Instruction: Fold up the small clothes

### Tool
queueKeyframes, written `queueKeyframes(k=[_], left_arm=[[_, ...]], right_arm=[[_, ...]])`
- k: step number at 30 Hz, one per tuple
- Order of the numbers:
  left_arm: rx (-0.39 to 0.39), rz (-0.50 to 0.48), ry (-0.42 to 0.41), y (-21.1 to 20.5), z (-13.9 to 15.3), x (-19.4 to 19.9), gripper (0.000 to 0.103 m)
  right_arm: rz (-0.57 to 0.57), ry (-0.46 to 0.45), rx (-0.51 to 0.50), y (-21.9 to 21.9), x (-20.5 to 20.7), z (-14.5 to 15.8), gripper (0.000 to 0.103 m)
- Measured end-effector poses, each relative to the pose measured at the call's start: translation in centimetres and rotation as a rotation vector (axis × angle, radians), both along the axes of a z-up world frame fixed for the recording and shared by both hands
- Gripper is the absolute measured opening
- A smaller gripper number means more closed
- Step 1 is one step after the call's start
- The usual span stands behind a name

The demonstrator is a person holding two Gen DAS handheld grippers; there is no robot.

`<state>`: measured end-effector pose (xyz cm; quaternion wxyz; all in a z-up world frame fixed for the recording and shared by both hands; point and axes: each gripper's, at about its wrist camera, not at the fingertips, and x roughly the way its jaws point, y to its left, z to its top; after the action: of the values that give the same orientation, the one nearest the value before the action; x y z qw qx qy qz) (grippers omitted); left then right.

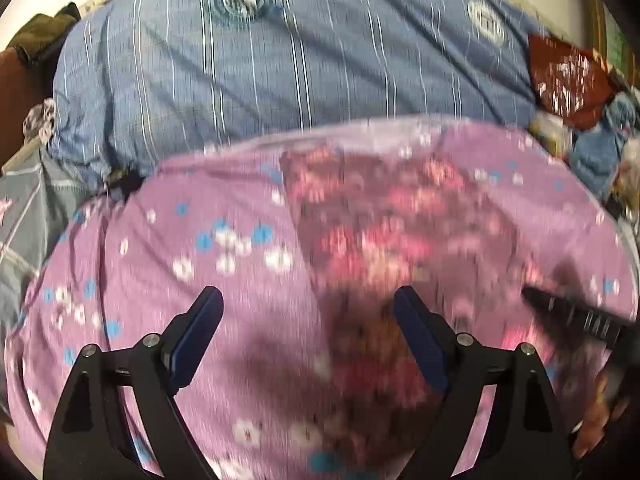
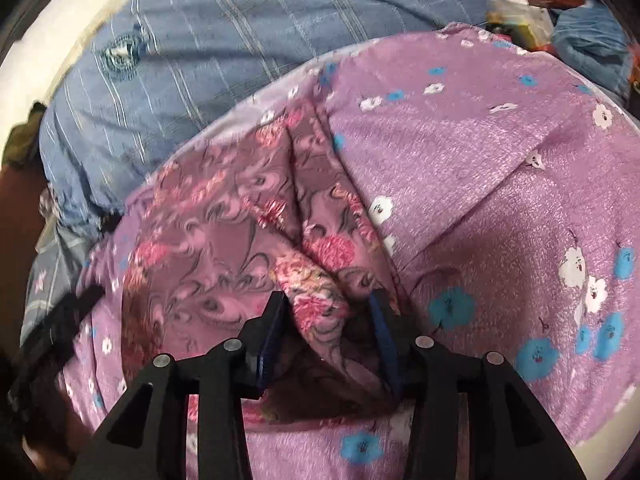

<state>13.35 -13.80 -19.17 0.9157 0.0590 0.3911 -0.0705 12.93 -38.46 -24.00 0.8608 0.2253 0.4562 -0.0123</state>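
1. Between the right gripper's [image 2: 326, 312] partly parted jaws sits a bunched fold of the floral garment [image 2: 224, 248]; whether the pads still pinch it is unclear.
2. Left gripper [image 1: 308, 316]: jaws wide, empty, over the garment's left part.
3. Garment lies on a purple blanket [image 2: 480, 184]; flatten the fold before creasing.

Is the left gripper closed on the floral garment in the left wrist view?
No, the left gripper stands wide open above the purple blanket, and its blue pads touch no part of the floral garment.
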Motion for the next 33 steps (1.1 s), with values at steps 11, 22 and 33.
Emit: queueKeyframes(k=[11,22,33], left_arm=[[-0.011,0.033,-0.003,0.8,-1.0,-0.5,0.088],[-0.032,0.010,-0.030,0.2,-0.2,0.1,0.088],[-0.050,0.002,-0.019,0.1,-0.1,0.8,0.088]], right_arm=[[-0.058,-0.147,-0.030,0.4,-1.0,2.7,0.047],[-0.020,-0.216,-0.062,2.7,0.5,3.9,0.047],[0.011,-0.206,-0.032,3.5,1.4,3.7,0.048]])
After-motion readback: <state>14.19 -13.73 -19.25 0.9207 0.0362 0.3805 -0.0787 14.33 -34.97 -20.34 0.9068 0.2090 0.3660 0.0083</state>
